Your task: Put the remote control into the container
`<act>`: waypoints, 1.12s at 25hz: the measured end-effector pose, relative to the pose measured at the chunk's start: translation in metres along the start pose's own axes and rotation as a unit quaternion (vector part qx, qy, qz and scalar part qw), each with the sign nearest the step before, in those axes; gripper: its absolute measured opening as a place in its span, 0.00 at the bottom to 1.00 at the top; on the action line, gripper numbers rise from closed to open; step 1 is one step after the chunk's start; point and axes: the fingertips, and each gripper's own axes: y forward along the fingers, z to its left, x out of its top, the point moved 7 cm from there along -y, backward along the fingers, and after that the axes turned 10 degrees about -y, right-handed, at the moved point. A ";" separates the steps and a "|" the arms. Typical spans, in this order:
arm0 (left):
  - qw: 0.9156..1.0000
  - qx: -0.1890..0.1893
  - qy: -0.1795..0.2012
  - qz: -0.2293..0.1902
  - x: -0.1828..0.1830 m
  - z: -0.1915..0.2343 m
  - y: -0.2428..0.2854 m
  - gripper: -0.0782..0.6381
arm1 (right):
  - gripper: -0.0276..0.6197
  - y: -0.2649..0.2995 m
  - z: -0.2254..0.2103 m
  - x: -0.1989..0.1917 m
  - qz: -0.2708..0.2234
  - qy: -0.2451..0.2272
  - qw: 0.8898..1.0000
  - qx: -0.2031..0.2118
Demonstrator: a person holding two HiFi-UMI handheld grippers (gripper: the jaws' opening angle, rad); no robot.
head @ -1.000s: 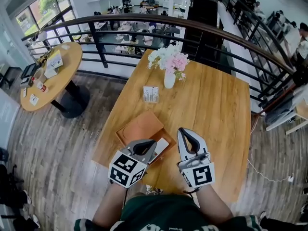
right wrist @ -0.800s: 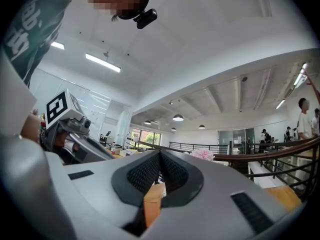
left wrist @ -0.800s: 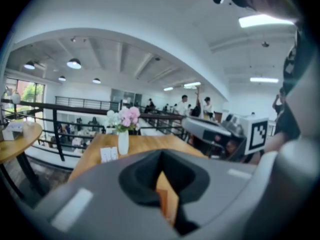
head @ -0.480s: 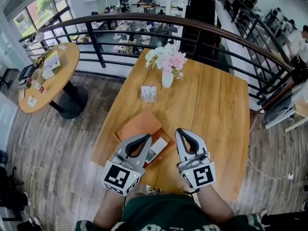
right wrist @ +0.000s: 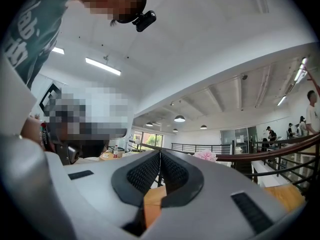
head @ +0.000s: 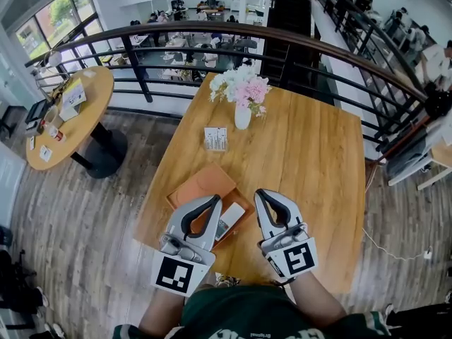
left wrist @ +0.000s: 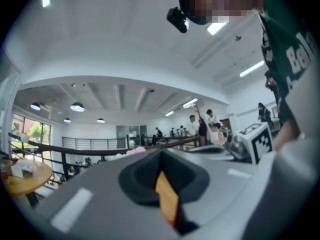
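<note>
A silver remote control (head: 231,219) lies in the right part of the flat orange-brown container (head: 205,188) near the wooden table's front edge. My left gripper (head: 212,202) is shut and empty, held over the container's near right part, just left of the remote. My right gripper (head: 262,194) is also shut with nothing in it, above the bare table just right of the container. In the left gripper view the left gripper (left wrist: 159,156) has its jaws together, tilted up toward the railing. The right gripper (right wrist: 160,156) in its own view shows its ribbed pads touching.
A white vase of pink and white flowers (head: 243,90) stands at the table's far end, a small white card holder (head: 216,138) in front of it. A dark railing (head: 296,44) curves behind the table. A round table (head: 67,115) with small items is at the left.
My left gripper has turned so its marker cube faces down toward me and its jaws have swung a little left and nearer. The right gripper has hardly moved.
</note>
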 end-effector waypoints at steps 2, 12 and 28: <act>1.000 0.002 0.003 -0.002 0.001 0.000 -0.001 0.11 | 0.07 -0.001 0.000 0.002 -0.002 -0.001 1.000 0.000; 0.997 0.018 0.049 -0.053 0.006 0.002 -0.016 0.11 | 0.07 -0.008 -0.007 0.013 -0.020 0.028 0.999 0.008; 0.995 0.023 0.075 -0.063 -0.008 0.005 -0.014 0.11 | 0.07 -0.015 -0.003 0.028 -0.044 0.008 0.999 0.011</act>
